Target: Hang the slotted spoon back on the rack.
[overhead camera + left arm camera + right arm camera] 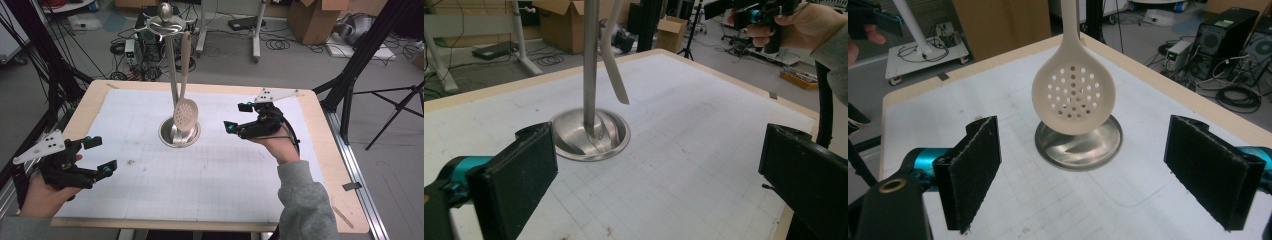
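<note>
Table (100, 100) of pale wood seen from above, covered by a white gridded mat (220, 175). Near the mat's centre stands a metal stand (172, 75): a round shiny base (167, 136) and a thin upright pole topped with a knob and hooks. A cream slotted spoon (186, 114) hangs from one hook, handle up, its round perforated bowl just above the base on the pole's right. At about eight o'clock from the stand, well apart from it, a hand holds the left gripper (99, 156), jaws spread wide and holding nothing. At about three o'clock from the stand, nearer to it, another hand in a grey sleeve (305, 200) holds the right gripper (238, 117), jaws also wide and empty, pointing toward the spoon.

Left gripper view: two black jaws rise from the bottom corners, far apart, nothing between them. Beyond them, at twelve o'clock, the stand's pole (590, 65) rises out of its base (616, 145), and the spoon (614, 60) hangs edge-on just right of the pole. At one o'clock, high up, the other hand grips the right gripper (744, 10).

Right gripper view: two black padded jaws stand wide apart at the lower left and right, empty. Between and beyond them, at twelve o'clock, the spoon (1074, 97) faces the camera, holes plainly visible, hanging in front of the base (1098, 147) and hiding the pole. Computer boxes (1233, 35) and cables lie on the floor at two o'clock.
</note>
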Demonstrator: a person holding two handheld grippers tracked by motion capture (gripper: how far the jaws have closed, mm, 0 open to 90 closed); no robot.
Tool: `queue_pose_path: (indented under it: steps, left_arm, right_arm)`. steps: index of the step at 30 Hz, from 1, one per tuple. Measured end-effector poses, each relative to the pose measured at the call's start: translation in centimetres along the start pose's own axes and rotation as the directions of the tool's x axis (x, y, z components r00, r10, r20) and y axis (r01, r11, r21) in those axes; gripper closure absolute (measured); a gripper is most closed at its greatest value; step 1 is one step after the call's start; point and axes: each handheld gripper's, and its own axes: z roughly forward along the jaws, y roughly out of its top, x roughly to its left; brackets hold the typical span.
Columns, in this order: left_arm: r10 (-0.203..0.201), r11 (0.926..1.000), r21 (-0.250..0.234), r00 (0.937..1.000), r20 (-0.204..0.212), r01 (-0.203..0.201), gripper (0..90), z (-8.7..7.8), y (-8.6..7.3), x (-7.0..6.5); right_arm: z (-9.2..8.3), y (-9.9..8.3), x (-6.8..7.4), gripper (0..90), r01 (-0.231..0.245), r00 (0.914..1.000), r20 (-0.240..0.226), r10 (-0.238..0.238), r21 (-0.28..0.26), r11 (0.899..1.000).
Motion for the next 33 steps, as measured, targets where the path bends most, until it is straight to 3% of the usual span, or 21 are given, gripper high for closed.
queue_pose_path:
  steps: [12, 27, 33]
  left_arm:
    - [0.0, 0.9999, -0.012, 0.9999, 0.016, 0.0, 2.6, 0.8, 0.4, 0.0]
    - [-0.003, 1.0, -0.009, 0.9998, 0.018, 0.003, 2.6, 1.0, 0.3, 0.1]
    - [-0.002, 0.9998, -0.018, 0.9999, 0.016, 0.003, 2.6, 0.9, 0.1, 0.3]
  right_arm:
    - [-3.0, -2.5, 0.4, 13.9, 0.012, 0.9995, 0.029, -0.012, -0.031, 0.999]
    - [-6.1, -6.5, 0.3, 13.9, -0.025, 0.9974, 0.067, 0.029, -0.062, 0.998]
    - [-7.1, -8.1, 0.1, 13.6, -0.019, 0.9971, 0.072, 0.025, -0.078, 0.997]
